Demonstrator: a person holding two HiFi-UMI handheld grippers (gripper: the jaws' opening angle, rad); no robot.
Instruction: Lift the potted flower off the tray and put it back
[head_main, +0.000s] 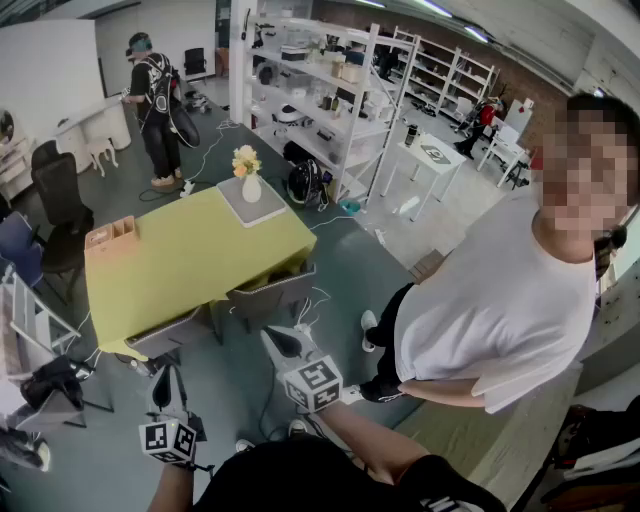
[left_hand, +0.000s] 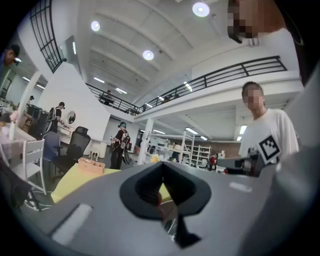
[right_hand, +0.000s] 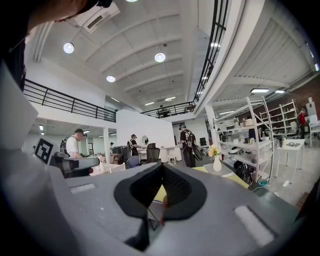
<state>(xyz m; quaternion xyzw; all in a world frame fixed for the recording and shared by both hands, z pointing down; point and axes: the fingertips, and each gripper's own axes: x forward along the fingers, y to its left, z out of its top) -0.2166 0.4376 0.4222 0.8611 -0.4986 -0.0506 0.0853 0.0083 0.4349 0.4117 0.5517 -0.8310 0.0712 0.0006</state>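
Flower (head_main: 246, 162) stands on its tray (head_main: 268, 210) at the table's (head_main: 180, 262) far end, well ahead of you. Your right gripper (head_main: 279, 341) is nearer than your left gripper (head_main: 163, 376). Both are pressed together and empty.

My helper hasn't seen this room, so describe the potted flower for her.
Find the table with the yellow-green cloth. On its far corner by the white shelves lies a grey tray, and the potted flower stands on it: a white vase with yellow blooms, while the table's only other item is a wooden box.
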